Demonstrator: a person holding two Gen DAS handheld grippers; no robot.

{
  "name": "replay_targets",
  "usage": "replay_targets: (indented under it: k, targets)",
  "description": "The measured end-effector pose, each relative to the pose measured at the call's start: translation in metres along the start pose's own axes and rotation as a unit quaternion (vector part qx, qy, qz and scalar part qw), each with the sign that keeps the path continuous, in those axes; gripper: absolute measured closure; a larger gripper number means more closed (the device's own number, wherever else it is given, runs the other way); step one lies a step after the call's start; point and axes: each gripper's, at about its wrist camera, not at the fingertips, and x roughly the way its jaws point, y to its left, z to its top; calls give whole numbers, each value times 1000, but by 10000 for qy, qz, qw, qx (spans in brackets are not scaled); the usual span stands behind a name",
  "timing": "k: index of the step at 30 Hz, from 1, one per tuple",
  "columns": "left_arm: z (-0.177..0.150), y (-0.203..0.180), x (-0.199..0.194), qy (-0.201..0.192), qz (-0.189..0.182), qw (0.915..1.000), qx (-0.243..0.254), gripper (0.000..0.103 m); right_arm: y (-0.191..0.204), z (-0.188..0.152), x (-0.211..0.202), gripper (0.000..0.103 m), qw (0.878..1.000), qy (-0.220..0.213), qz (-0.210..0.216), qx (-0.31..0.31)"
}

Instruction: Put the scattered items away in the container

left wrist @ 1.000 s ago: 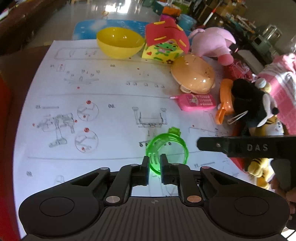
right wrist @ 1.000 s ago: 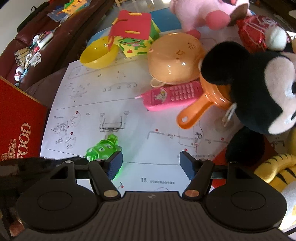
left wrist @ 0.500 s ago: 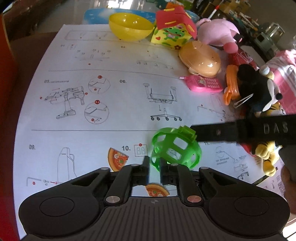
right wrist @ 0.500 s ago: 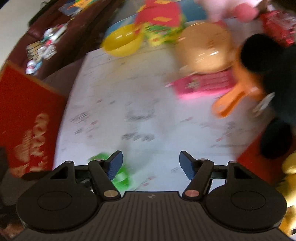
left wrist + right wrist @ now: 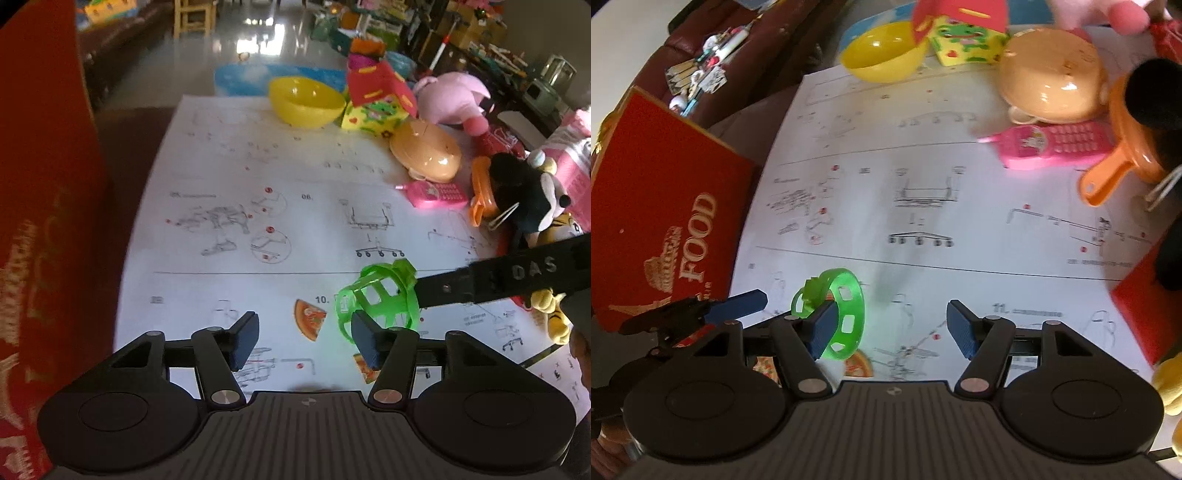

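Note:
A green lattice toy cup (image 5: pixel 380 295) lies on its side on the white instruction sheet (image 5: pixel 258 155). My left gripper (image 5: pixel 304 341) has its jaws opening; the cup rests just beyond its right fingertip (image 5: pixel 365 343), not between the pads. From the right, one finger (image 5: pixel 480 280) of the other gripper reaches to the cup's rim. In the right wrist view my right gripper (image 5: pixel 892 330) stands open, its left finger (image 5: pixel 822 328) overlapping the green cup (image 5: pixel 846 314); whether it pokes inside I cannot tell. A red box marked FOOD (image 5: pixel 665 221) stands at the left.
Toy pizza slices (image 5: pixel 310 319) lie on the sheet by my fingers. Far side: yellow bowl (image 5: pixel 306 99), foam house (image 5: pixel 376 99), pink plush (image 5: pixel 450 96), tan dome (image 5: pixel 424 155), pink toy phone (image 5: pixel 436 194), orange pan (image 5: pixel 1108 173), mouse plush (image 5: pixel 528 195), tiger plush (image 5: pixel 554 295).
My left gripper was shut on the green cup's rim and has now opened off it. Both grippers drew back along the sheet, nearer the red box, and pizza slices came into view.

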Motion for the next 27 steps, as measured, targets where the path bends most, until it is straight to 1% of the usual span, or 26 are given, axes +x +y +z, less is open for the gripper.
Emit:
replay_targets:
  k: [2, 4, 6, 8, 11, 14, 16, 18, 20, 22, 24, 27]
  targets:
    - [-5, 0, -10, -123, 35, 9999, 33, 32, 8, 0, 0, 32, 10000, -10, 17, -75]
    - [-10, 1, -18, -235, 165, 9995, 91, 32, 16, 1, 2, 31, 9999, -17, -2, -143]
    - [-14, 3, -21, -254, 210, 9994, 114, 31, 22, 2, 4, 31, 9998, -23, -42, -200]
    - [-19, 8, -22, -207, 246, 9995, 60, 28, 29, 3, 7, 31, 9997, -5, -45, -240]
    - [-24, 17, -16, -44, 454, 9989, -140, 28, 39, 0, 11, 31, 9995, 47, 32, -325]
    - [-27, 19, -10, 37, 363, 9990, -245, 28, 47, -6, 13, 30, 9988, 154, 127, -447]
    - [-28, 17, -7, 24, 426, 9988, -234, 28, 51, -10, 13, 30, 9982, 235, 250, -497]
    - [-28, 13, -6, 29, 571, 9983, -107, 28, 55, -13, 12, 30, 9974, 284, 349, -555]
    - [-29, 12, -7, -12, 659, 9978, -31, 28, 56, -16, 11, 29, 9972, 268, 254, -645]
    - [-30, 16, -11, -35, 647, 9979, -99, 28, 54, -16, 11, 29, 9976, 220, 88, -650]
    - [-30, 19, -17, -55, 623, 9979, -168, 28, 46, -15, 11, 29, 9986, 203, 23, -481]
    - [-29, 17, -25, -146, 611, 9979, -134, 28, 37, -13, 9, 29, 9994, 152, -45, -321]
